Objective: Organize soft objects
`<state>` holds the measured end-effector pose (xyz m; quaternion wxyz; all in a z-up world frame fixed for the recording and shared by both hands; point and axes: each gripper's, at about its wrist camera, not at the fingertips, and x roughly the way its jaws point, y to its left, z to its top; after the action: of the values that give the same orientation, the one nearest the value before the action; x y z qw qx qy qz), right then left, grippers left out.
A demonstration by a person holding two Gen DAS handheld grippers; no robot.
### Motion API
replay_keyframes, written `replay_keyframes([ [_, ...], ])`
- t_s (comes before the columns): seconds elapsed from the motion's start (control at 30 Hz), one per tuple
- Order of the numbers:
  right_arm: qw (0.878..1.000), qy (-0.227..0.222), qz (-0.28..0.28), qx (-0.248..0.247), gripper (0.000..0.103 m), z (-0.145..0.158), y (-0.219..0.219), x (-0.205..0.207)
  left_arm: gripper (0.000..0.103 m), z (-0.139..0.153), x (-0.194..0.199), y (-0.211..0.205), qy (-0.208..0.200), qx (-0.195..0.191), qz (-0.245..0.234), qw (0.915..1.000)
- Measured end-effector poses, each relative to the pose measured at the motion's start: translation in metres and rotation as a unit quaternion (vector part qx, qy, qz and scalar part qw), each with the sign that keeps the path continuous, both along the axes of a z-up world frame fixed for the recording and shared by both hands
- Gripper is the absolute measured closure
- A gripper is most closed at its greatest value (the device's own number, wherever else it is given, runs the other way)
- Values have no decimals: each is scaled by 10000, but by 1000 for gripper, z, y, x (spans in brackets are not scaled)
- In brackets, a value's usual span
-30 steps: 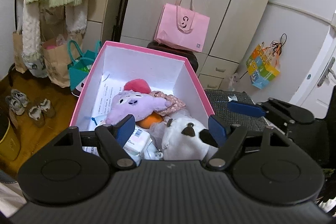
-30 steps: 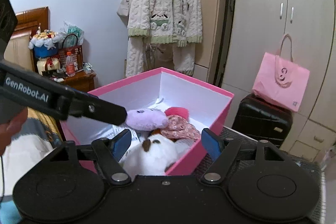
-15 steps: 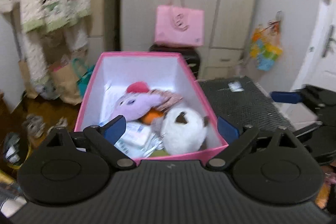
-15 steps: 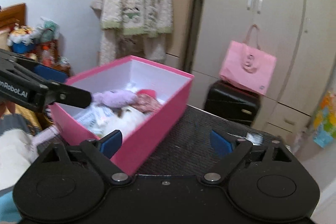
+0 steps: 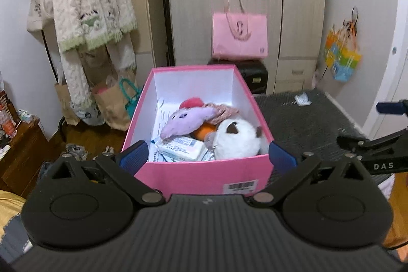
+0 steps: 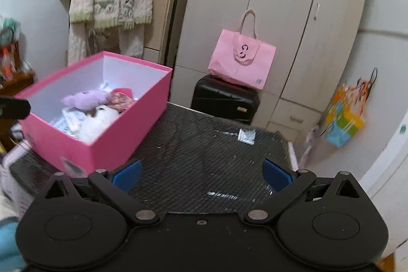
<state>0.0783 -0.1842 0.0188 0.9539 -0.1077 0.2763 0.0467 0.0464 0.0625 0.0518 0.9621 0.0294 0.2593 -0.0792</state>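
The room is a bedroom with a pale wardrobe (image 5: 229, 4) at the back, and a dark woven desk (image 6: 204, 157) stands in front of it. On the left part of this desk sits the pink box (image 5: 204, 175), and the soft toys lie inside it: a purple plush (image 5: 186, 120), a white plush (image 5: 236, 139) and some packets beside them. The box's long axis runs straight away from the left tool (image 5: 207, 153), whose two fingers are spread wide on both sides of the near short wall and hold nothing. The right tool (image 6: 201, 176) is also wide apart and empty; it hangs over bare desk, with the box well off to its left. I judge the left hand is nearer to the toys. A pink bag (image 6: 242, 60) rests on a black suitcase (image 6: 224, 98) behind.
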Motion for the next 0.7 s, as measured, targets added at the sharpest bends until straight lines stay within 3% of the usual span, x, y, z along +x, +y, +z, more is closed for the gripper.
replay_keyframes([
  [0.23,9978,-574,-331,-85,1,6,0,-49,0,-4,-35,-20,-557,340,115,9978],
  [0.4,9922,-687,-936,460,1,5,-15,-64,0,-12,-35,-25,-516,214,292,9980],
  [0.7,9861,-936,-1281,495,1,3,-16,-83,0,-27,-38,-30,-395,161,321,9986],
])
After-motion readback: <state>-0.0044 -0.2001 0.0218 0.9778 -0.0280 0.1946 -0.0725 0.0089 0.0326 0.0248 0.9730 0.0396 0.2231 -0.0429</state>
